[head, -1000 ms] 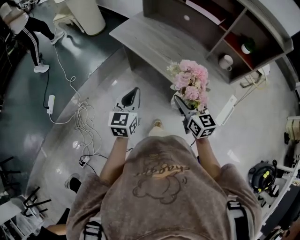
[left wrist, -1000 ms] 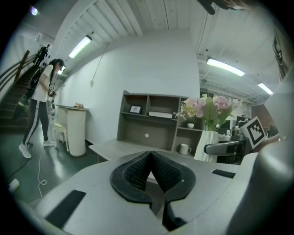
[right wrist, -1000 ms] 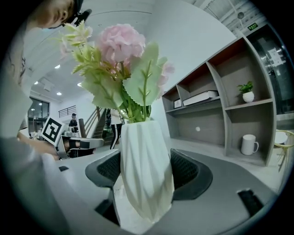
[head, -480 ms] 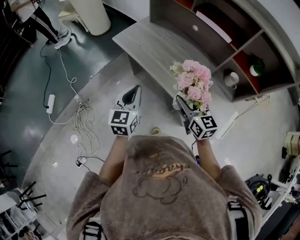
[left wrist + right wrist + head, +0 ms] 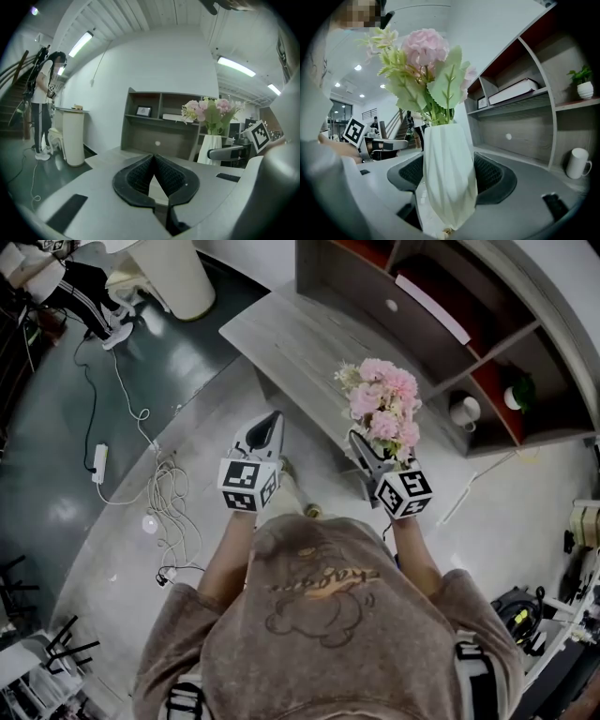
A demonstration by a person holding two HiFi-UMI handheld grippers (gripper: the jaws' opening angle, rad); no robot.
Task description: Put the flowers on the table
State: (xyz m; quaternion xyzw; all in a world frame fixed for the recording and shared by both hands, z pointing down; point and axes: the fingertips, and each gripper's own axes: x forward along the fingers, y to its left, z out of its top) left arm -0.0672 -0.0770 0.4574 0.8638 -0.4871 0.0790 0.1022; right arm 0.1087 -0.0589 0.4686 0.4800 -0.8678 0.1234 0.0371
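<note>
Pink flowers (image 5: 384, 407) stand in a white faceted vase (image 5: 447, 171). My right gripper (image 5: 359, 442) is shut on that vase, its black pads (image 5: 490, 174) pressing either side, and it holds the bunch upright above the floor just short of the low grey table (image 5: 291, 329). In the head view the blooms hide most of the vase. My left gripper (image 5: 271, 420) hangs to the left at the same height, shut with nothing in it, its pads meeting at the tip (image 5: 153, 158). The left gripper view shows the flowers (image 5: 210, 110) off to its right.
A grey shelf unit (image 5: 450, 306) stands behind the table, with a white mug (image 5: 577, 163), a book (image 5: 513, 91) and a small potted plant (image 5: 583, 85). Cables (image 5: 167, 491) and a power strip (image 5: 97, 459) lie on the floor at left. A person (image 5: 44, 103) stands by a white cylinder (image 5: 178, 273).
The view has shifted toward the table and shelf unit. Both grippers keep the same pose, the right one still holding the vase.
</note>
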